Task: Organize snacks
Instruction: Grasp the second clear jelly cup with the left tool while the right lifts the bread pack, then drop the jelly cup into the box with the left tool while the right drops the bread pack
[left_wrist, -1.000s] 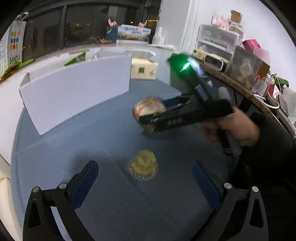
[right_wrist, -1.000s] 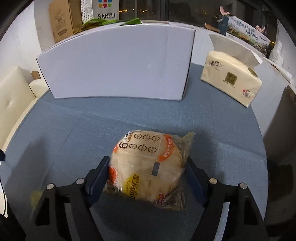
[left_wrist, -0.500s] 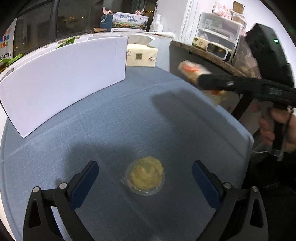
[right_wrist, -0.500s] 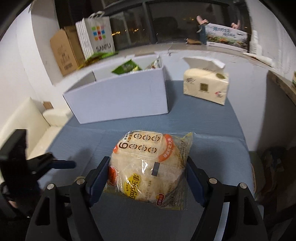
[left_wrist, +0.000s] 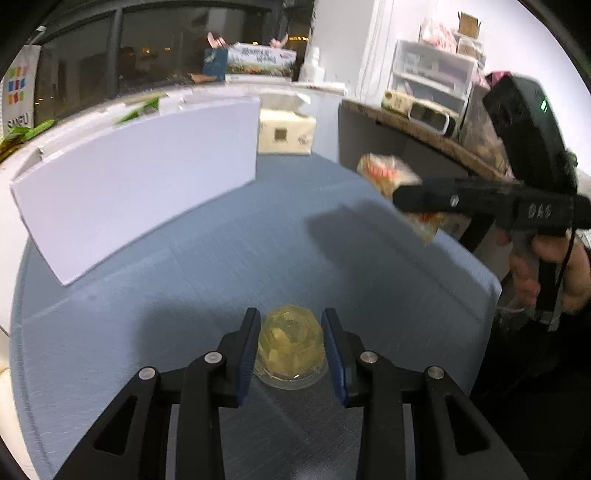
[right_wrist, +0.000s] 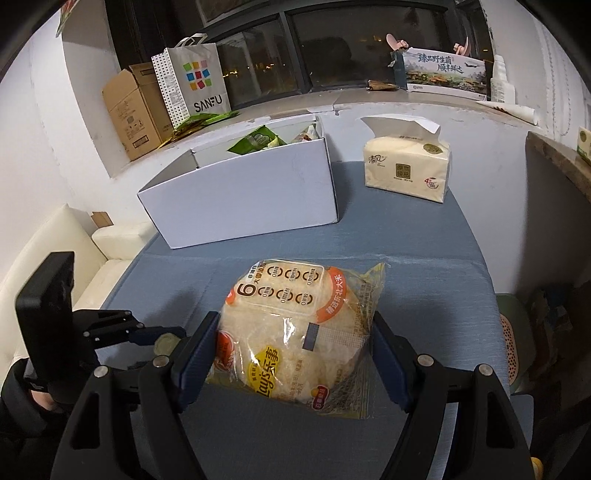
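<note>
Rice-cracker pack (right_wrist: 295, 339), long axis pointing away, gripped flat in right gripper (right_wrist: 293, 354).

— What sort of place is shown?

— A lived-in room of a home is suggested. A cream sofa (right_wrist: 55, 254) is seen beside a table covered in blue cloth (right_wrist: 406, 236), and a pack of tissues (right_wrist: 406, 168) is set on it.

— What else supports that?

— A shopping bag (right_wrist: 192, 83) and a cardboard box (right_wrist: 129, 110) are kept on the window ledge, with night seen outside. Plastic drawers (left_wrist: 432, 79) are stacked on a cluttered side shelf.
</note>
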